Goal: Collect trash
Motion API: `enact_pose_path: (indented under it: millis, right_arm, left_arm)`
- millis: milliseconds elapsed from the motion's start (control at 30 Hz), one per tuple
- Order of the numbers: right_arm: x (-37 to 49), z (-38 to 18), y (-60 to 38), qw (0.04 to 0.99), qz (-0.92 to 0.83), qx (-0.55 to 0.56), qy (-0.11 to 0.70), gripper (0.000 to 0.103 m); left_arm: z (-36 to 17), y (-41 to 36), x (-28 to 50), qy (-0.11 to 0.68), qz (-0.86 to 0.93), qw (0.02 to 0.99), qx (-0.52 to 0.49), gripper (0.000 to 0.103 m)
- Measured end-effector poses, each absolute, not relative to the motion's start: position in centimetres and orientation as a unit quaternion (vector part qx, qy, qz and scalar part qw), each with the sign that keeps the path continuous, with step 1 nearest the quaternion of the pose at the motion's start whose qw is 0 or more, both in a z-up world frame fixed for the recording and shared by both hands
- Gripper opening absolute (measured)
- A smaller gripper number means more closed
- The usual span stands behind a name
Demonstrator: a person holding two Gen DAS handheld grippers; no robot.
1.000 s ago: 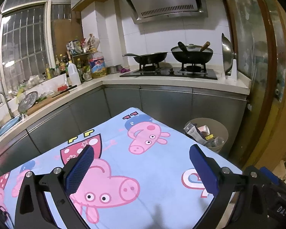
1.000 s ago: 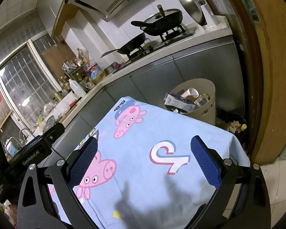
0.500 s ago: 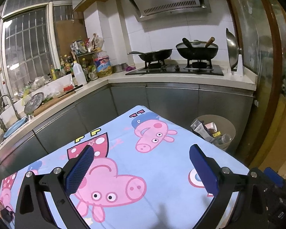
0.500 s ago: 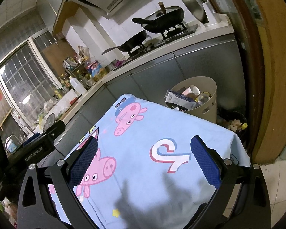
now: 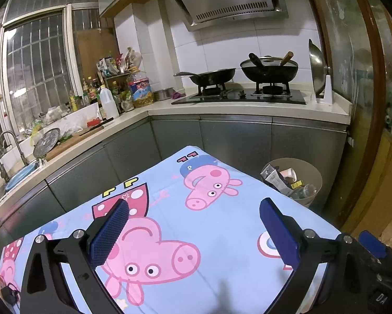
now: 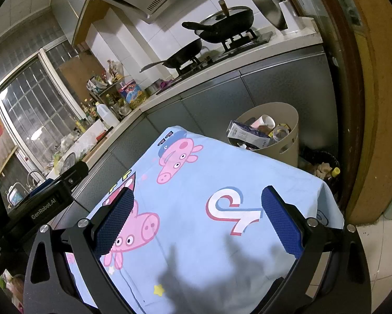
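A beige trash bin (image 5: 311, 167) (image 6: 287, 133) stands on the floor beyond the far right corner of the table, holding a carton, a paper cup and several other scraps. The table carries a light blue cartoon-pig cloth (image 5: 222, 222) (image 6: 209, 183) with no loose trash showing on it. My left gripper (image 5: 193, 212) hovers open over the cloth with nothing between its blue pads. My right gripper (image 6: 197, 204) is likewise open and empty above the cloth, nearer the bin. The left gripper's black body (image 6: 46, 204) shows at the left of the right wrist view.
An L-shaped kitchen counter (image 5: 222, 110) runs behind the table with a stove, two woks (image 5: 269, 69), bottles and a sink (image 5: 17, 175) at the left. A wooden door frame (image 5: 366, 104) rises at the right. A dark bag with scraps (image 6: 324, 167) lies beside the bin.
The left wrist view has drifted a little, so the bin and counter sit slightly further right and lower. The right view has barely shifted. Both grippers stay open and empty.
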State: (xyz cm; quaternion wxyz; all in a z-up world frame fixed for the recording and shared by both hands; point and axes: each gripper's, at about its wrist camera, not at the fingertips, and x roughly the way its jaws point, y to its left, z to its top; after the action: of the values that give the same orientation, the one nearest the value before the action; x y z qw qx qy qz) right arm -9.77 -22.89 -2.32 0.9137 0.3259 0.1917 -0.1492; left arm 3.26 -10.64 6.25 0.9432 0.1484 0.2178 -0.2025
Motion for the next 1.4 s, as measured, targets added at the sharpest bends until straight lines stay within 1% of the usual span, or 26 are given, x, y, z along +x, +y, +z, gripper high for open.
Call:
enact_pose_path:
  millis: [1400]
  right_arm:
    - [-9.82,-2.75,-22.38,0.912,-0.149,0.329,0.197,0.097]
  left_arm:
    - [5.86,-10.63,3.01,0.213,-0.214,0.941,0.15,0.099]
